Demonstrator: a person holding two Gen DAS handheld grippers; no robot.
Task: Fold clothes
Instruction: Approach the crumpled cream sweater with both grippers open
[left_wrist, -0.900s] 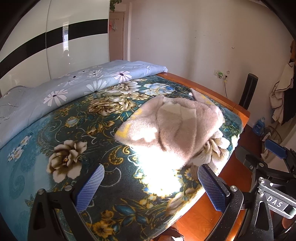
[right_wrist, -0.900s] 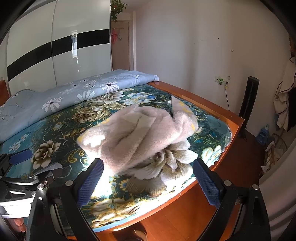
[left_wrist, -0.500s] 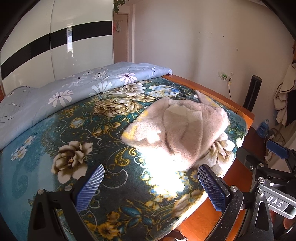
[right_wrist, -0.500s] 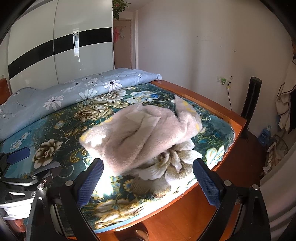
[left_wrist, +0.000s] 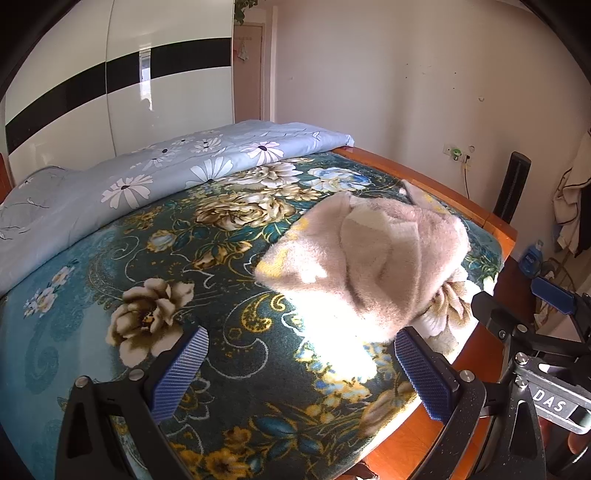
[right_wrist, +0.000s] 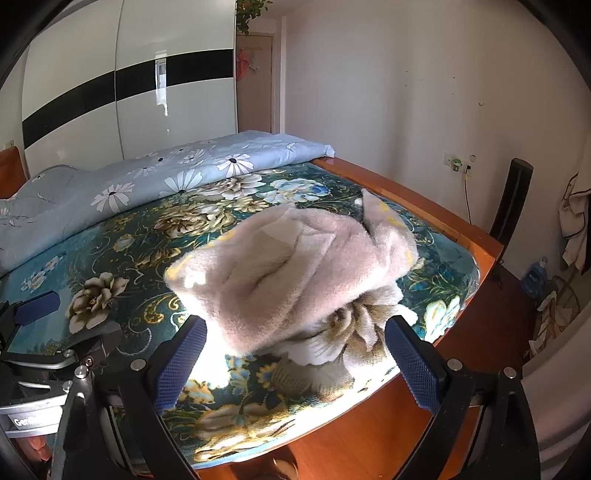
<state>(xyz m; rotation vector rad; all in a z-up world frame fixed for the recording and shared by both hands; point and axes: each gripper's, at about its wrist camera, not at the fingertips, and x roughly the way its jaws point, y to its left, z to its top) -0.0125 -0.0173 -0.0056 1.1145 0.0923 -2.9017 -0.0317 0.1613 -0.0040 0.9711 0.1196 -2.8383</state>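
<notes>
A fluffy beige garment (left_wrist: 373, 258) lies bunched in a heap near the bed's foot corner, on a dark teal floral blanket (left_wrist: 207, 266). It also shows in the right wrist view (right_wrist: 291, 266). My left gripper (left_wrist: 299, 373) is open and empty, held just short of the garment's near edge. My right gripper (right_wrist: 295, 362) is open and empty, also just before the heap. The right gripper's body shows at the right of the left wrist view (left_wrist: 535, 332). The left gripper's body shows at the left of the right wrist view (right_wrist: 48, 332).
A light blue daisy quilt (left_wrist: 155, 173) lies folded along the far side of the bed. The orange wooden bed frame (right_wrist: 424, 199) edges the foot. A white and black wardrobe (right_wrist: 129, 92) stands behind. A black speaker (right_wrist: 511, 199), a blue bottle (right_wrist: 535, 277) and hanging clothes are at right.
Both grippers have risen and drawn back slightly, so the bed and garment sit lower in view. The garment has not moved. Both stay open.
</notes>
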